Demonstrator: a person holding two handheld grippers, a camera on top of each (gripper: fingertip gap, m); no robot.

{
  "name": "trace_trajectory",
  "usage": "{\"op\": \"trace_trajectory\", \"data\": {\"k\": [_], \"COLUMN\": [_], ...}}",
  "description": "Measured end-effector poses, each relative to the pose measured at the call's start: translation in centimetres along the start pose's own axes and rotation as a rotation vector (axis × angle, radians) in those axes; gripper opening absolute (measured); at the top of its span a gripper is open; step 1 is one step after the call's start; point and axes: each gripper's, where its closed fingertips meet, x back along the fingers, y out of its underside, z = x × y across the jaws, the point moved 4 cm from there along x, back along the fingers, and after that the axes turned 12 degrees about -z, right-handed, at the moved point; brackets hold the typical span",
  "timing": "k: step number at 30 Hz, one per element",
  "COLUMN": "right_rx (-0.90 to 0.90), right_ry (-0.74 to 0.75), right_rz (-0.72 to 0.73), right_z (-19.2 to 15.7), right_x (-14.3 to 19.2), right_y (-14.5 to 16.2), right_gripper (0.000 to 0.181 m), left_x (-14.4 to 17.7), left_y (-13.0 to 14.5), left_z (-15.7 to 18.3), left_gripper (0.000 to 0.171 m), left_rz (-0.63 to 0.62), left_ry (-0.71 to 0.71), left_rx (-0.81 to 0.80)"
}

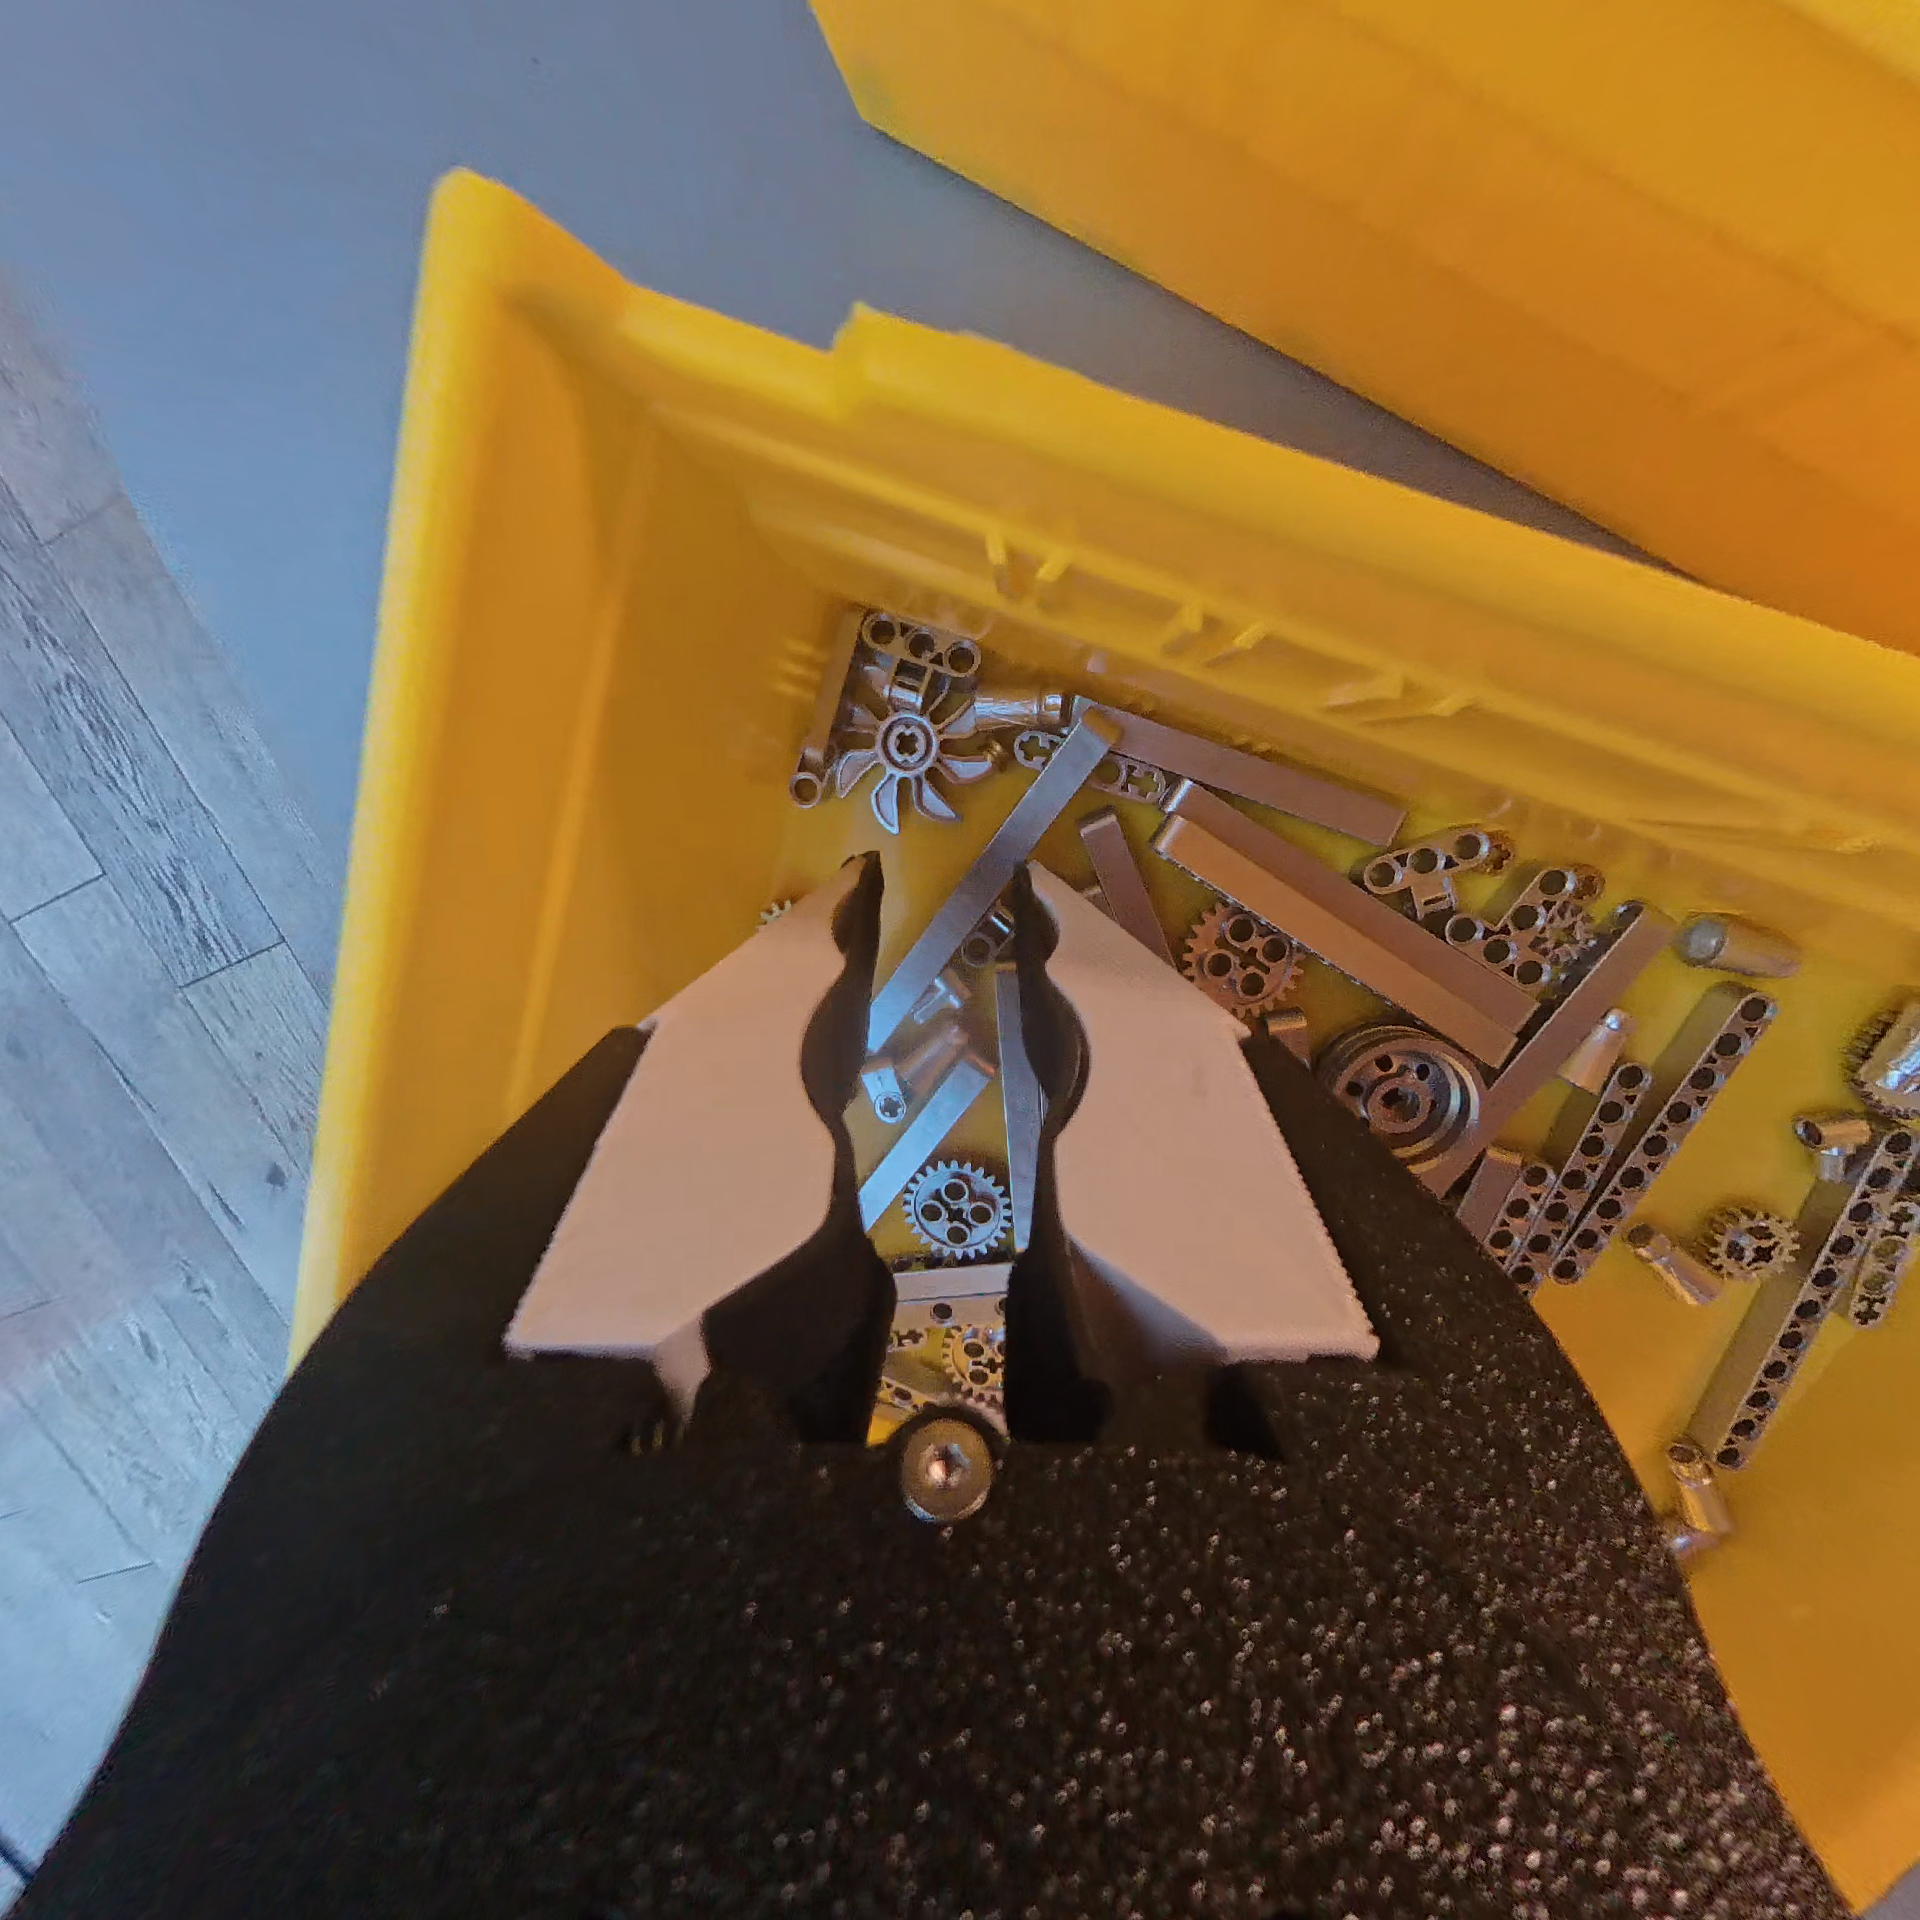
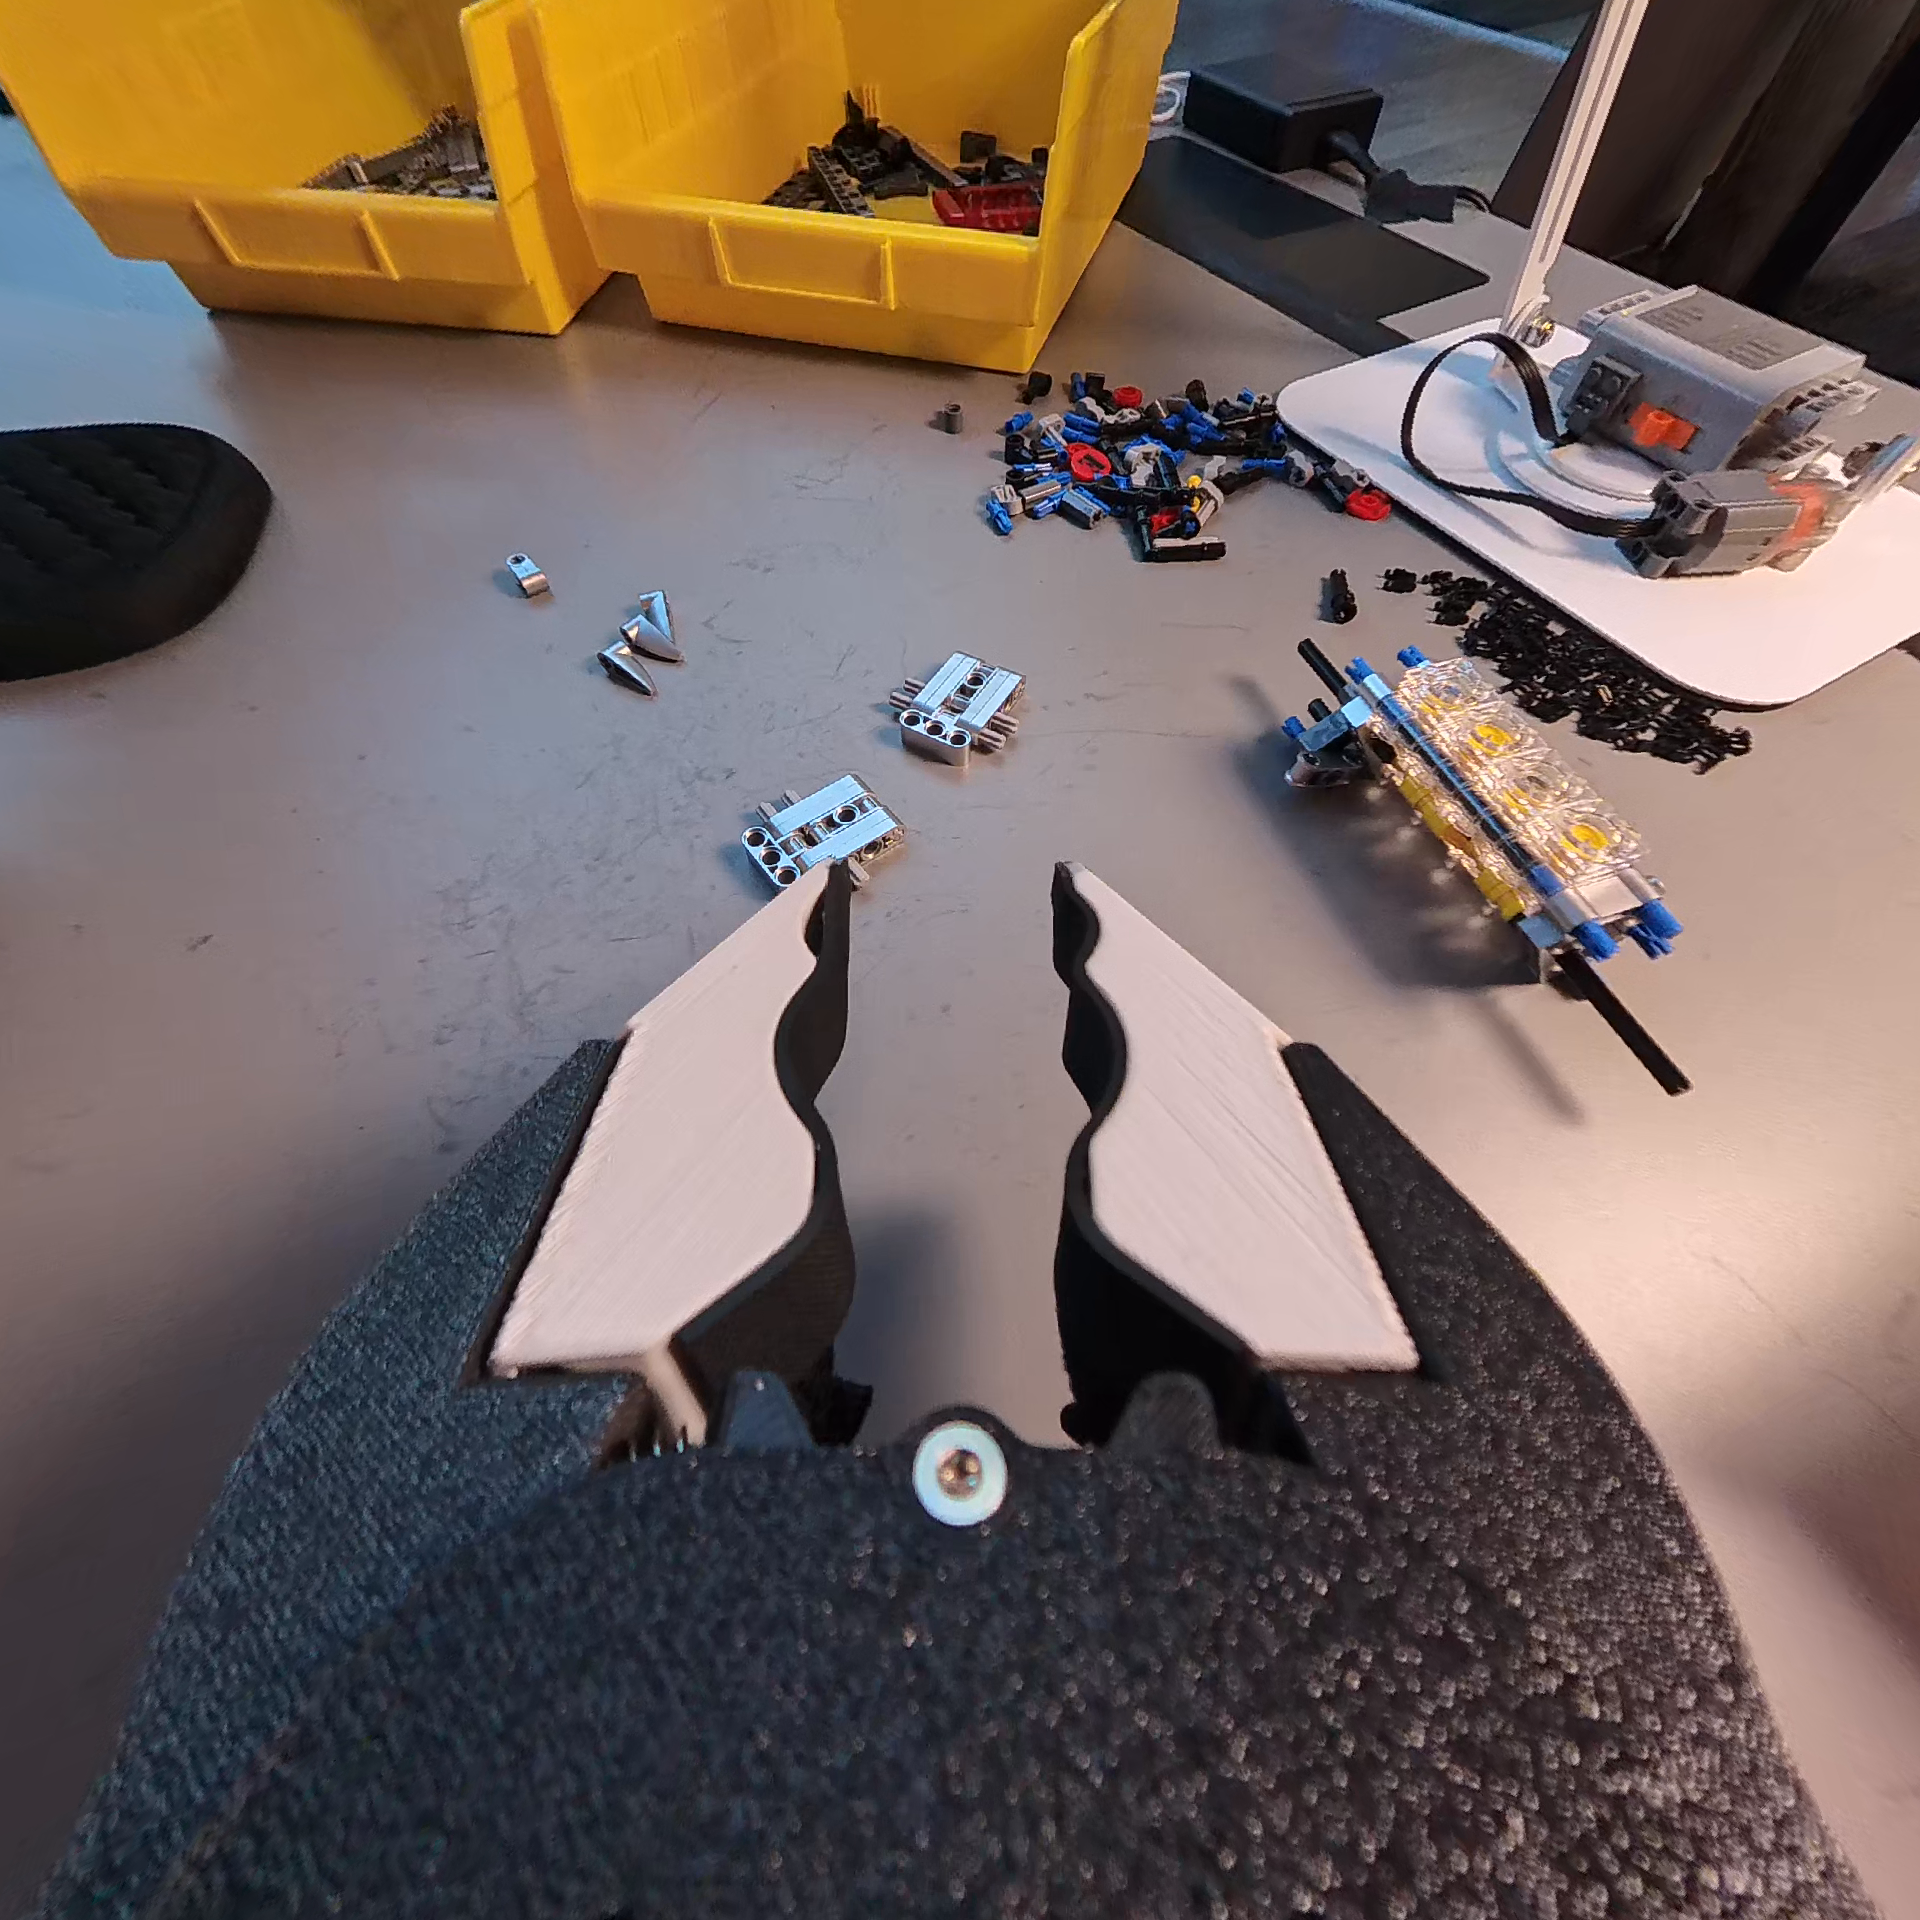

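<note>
Left gripper [image 1: 943, 883]: inside a yellow bin [image 1: 499, 727], jaws parted narrowly, nothing gripped. Tips over a heap of grey parts: a long flat bar [image 1: 997, 862] slanting between the tips, whether touched cannot be told; a fan-shaped piece [image 1: 904, 750] just beyond the left tip; a gear [image 1: 1243, 958] right of the right tip; a second gear [image 1: 952, 1210] between the fingers lower down; holed beams [image 1: 1621, 1143] and a pulley wheel [image 1: 1397, 1086] farther right. Second yellow bin [image 1: 1455, 260] behind, apart, on a grey table [image 1: 260, 260].

Right gripper [image 2: 945, 883]: above the grey table [image 2: 312, 987], jaws wide, empty. Left tip just beside a small grey frame block [image 2: 821, 831]; contact cannot be told. A like block [image 2: 961, 712] beyond. Three grey cones [image 2: 639, 644] and a small connector [image 2: 528, 575] to the left. Clear-and-blue assembly with black axle [image 2: 1486, 821] to the right. Pile of blue, black, red pins [image 2: 1143, 462] farther off; black pins [image 2: 1579, 665] beside a white lamp base [image 2: 1714, 634] bearing a grey battery box [image 2: 1714, 384] and motor [image 2: 1745, 520]. Two yellow bins [image 2: 831, 270] at the back, holding dark parts. Black pad [image 2: 104, 540] at far left.
</note>
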Motion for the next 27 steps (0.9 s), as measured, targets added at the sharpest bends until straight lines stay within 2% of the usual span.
{"op": "trace_trajectory", "data": {"k": [5, 7, 11, 16, 22, 27], "right_rx": [-0.005, -0.009, -0.013, -0.008, 0.003, 0.004], "right_ry": [0.006, 0.006, 0.001, -0.007, -0.003, 0.002], "right_rz": [0.006, 0.008, 0.007, 0.001, -0.005, -0.006], "right_z": [0.1, 0.2, 0.2, 0.1, -0.1, -0.1], "right_x": [0.1, 0.1, 0.1, 0.0, 0.0, 0.0], "right_y": [0.0, 0.0, 0.0, 0.0, 0.0, 0.0], "right_gripper": [0.038, 0.038, 0.038, 0.038, 0.038, 0.038], "left_x": [-1.8, -1.8, -1.6, -0.6, -0.1, 0.9], "left_y": [0.1, 0.2, 1.4, 2.9, 5.0, 4.1], "left_z": [0.3, 0.1, -0.7, -1.3, -3.0, -2.6], "left_gripper": [0.021, 0.01, 0.007, 0.007, 0.008, 0.016], "left_rz": [-0.049, -0.059, -0.123, -0.142, -0.252, -0.174], "left_ry": [0.014, 0.02, 0.001, 0.003, -0.142, -0.156], "left_rx": [-0.026, -0.011, 0.009, 0.053, 0.085, 0.085]}}
